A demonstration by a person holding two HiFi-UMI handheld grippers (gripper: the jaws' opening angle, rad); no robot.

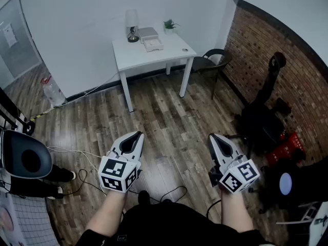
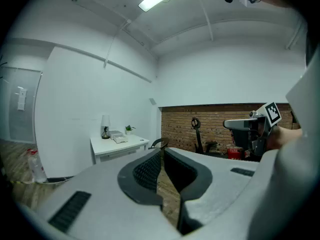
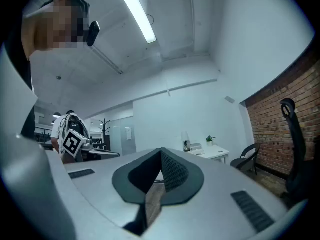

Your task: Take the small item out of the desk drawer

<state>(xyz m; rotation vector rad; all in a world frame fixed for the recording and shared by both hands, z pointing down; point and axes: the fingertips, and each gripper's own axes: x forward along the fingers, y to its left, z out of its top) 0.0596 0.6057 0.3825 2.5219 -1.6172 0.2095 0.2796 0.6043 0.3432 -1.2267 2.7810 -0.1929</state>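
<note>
A white desk [image 1: 134, 55] stands against the far wall, well ahead of both grippers. On it are a lamp [image 1: 132, 25], a small white drawer box [image 1: 152, 44] and a potted plant [image 1: 169, 25]. No small item shows. My left gripper [image 1: 138, 135] is held low over the wooden floor, jaws together with nothing between them. My right gripper [image 1: 212, 137] hangs beside it, also shut and empty. In the left gripper view the jaws [image 2: 162, 151] point toward the desk [image 2: 122, 144]. The right gripper's jaws [image 3: 161, 152] aim left of the desk [image 3: 214, 154].
A black chair [image 1: 214, 59] stands right of the desk by the brick wall [image 1: 277, 50]. Black equipment [image 1: 261, 111] and a red crate [image 1: 287, 148] sit at the right. A dark office chair [image 1: 23, 160] and floor cables [image 1: 77, 155] lie at the left.
</note>
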